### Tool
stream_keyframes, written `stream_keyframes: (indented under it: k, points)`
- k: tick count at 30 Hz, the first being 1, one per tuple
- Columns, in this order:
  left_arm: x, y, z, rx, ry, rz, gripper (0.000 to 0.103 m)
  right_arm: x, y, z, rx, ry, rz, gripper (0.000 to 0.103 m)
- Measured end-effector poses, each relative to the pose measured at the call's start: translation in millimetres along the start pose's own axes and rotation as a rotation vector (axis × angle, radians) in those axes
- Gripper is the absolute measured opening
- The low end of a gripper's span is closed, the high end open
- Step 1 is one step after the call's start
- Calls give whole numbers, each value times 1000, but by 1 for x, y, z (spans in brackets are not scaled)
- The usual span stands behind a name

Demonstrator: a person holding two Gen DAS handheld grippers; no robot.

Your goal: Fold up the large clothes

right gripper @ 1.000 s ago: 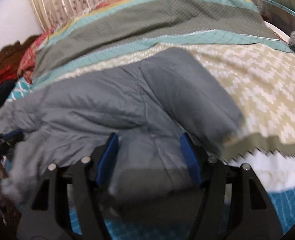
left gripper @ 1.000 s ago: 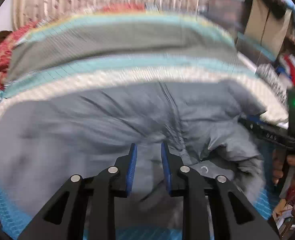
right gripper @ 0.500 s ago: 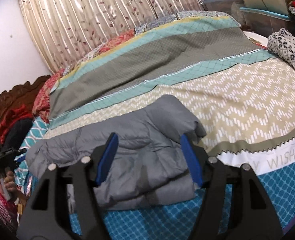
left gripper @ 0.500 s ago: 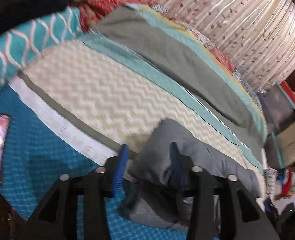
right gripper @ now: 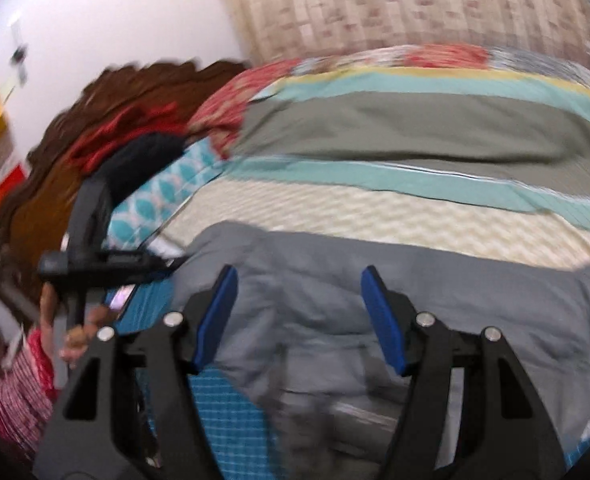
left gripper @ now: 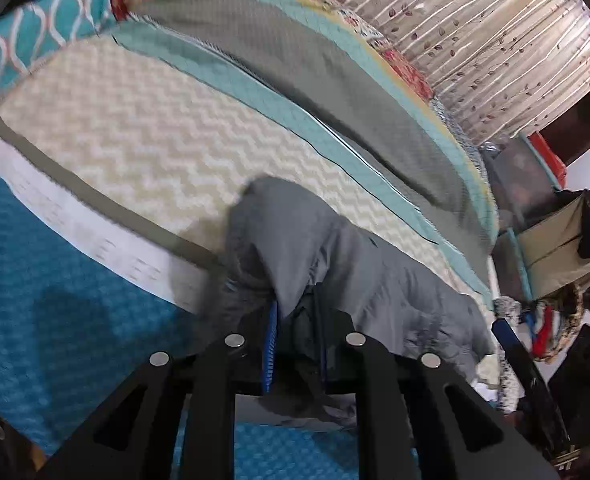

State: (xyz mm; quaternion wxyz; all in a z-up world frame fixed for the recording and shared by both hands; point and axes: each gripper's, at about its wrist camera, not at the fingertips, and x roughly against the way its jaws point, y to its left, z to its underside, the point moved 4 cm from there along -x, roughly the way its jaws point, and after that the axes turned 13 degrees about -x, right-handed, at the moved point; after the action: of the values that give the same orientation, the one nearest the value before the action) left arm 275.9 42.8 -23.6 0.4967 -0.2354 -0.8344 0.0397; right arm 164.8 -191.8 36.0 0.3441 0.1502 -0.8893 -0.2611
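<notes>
A bedroom is shown: a bed (left gripper: 143,152) with a striped patchwork cover, a leaf-print curtain (left gripper: 475,40) behind it, a carved wooden headboard (right gripper: 75,152) at the far left in the right wrist view.

The grey padded jacket (left gripper: 335,256) lies on the bed's near edge, across the teal and zigzag bands of the cover. It is already bundled into a long, lumpy roll, not laid flat; layers are stacked, so some folds are judged done. The left end is raised into a peak and is not squared off yet.

The left gripper (left gripper: 295,340) is clamped on a fold of the jacket at that left end; grey cloth is seen pinched between the blue pads, and the jaws have just been closing on it. The next step is judged to be this end being carried over onto the rest of the bundle.

The right gripper (right gripper: 301,316) is held above the jacket's middle with jaws wide apart; nothing is pressed by its pads, the cloth only lies below them. The view is motion-blurred.

Left to do, as judged: last fold brought over, bundle flattened and tidied.

Outward: a hand (right gripper: 75,328) and a red-striped sleeve (right gripper: 15,392) are seen on the left gripper's handle in the right view. A phone (right gripper: 121,298) lies on the teal cover just beside the jacket's end. Cluttered boxes and clothes (left gripper: 555,248) are stacked past the bed's far side.
</notes>
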Motion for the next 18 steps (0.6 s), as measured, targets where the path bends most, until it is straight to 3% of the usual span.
stream_keyframes:
  k: [4, 8, 11, 12, 13, 15, 18]
  points:
    - [19, 27, -10, 20, -27, -44, 32, -35, 53, 22, 172, 70, -6, 80]
    - [29, 46, -16, 87, -60, -32, 35, -71, 74, 40, 266, 123, 29, 81]
    - [17, 42, -22, 82, -38, -9, 40, -110, 70, 53, 341, 184, 155, 81]
    - [8, 39, -24, 67, -17, -5, 41, -115, 63, 53, 324, 195, 169, 60]
    - [1, 38, -25, 59, -1, -7, 41, -118, 57, 49, 292, 195, 178, 27]
    - [-12, 38, -26, 65, 27, -7, 41, -108, 41, 32, 170, 173, 159, 12]
    - [-20, 30, -27, 93, 22, 89, 41, -80, 32, 5, 129, 85, 162, 9]
